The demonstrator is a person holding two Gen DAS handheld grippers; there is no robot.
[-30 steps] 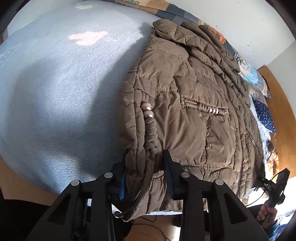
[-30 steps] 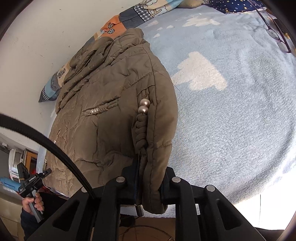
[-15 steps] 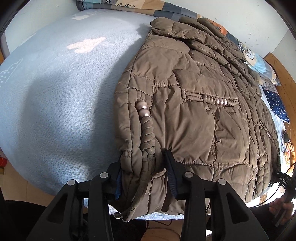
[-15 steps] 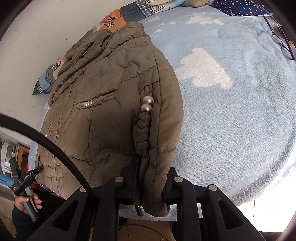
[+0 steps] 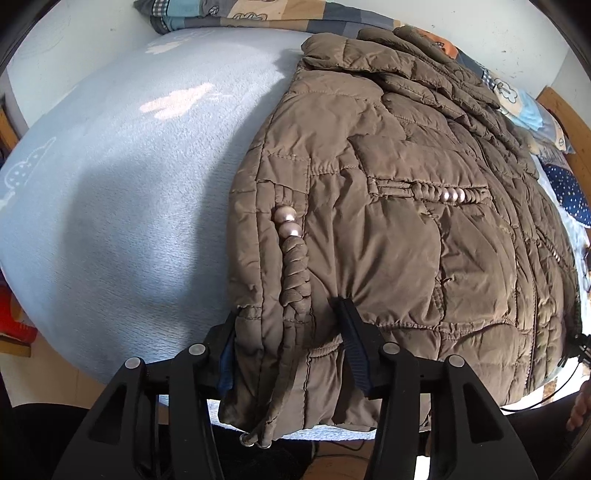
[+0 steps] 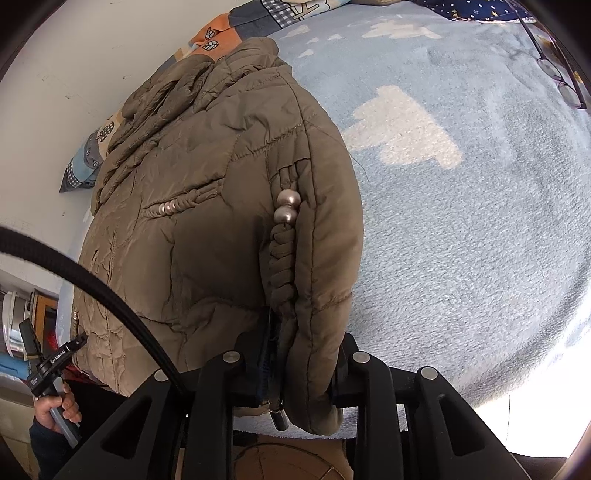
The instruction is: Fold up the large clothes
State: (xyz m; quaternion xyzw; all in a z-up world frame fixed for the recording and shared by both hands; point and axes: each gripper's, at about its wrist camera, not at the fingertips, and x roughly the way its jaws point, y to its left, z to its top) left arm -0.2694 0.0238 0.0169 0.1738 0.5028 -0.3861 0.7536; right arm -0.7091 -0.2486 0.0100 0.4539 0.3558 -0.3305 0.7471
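Pale blue fleece blanket [image 5: 122, 206] with white cloud shapes covers the bed, and a patchwork quilt [image 5: 258, 14] is bunched against the white wall behind it. On the blanket lies a brown quilted puffer jacket [image 5: 399, 206], spread flat with its collar toward the wall and its hem hanging over the near edge of the bed. A braided cord tipped with two pearl-like beads [image 5: 287, 221] runs down each cuff-side seam.

Seen from the left wrist, the left gripper [image 5: 288, 332] straddles the jacket's near corner; its jaws have just been opening, and the puffy fabric bulges between the pads, which now flank it loosely rather than pinching it. A drawstring end [image 5: 255, 439] dangles below the hem.

From the right wrist, the right gripper [image 6: 299, 354] sits at the opposite corner, by the folded sleeve edge [image 6: 325, 258]. Its jaws have also just been opening, yet the fabric fills the narrow gap and the pads touch it on both sides. Spectacles [image 6: 561, 77] lie far off on the blanket. A black cable [image 6: 110, 302] arcs across the left, and a hand [image 6: 55, 410] grips the other tool's handle there.
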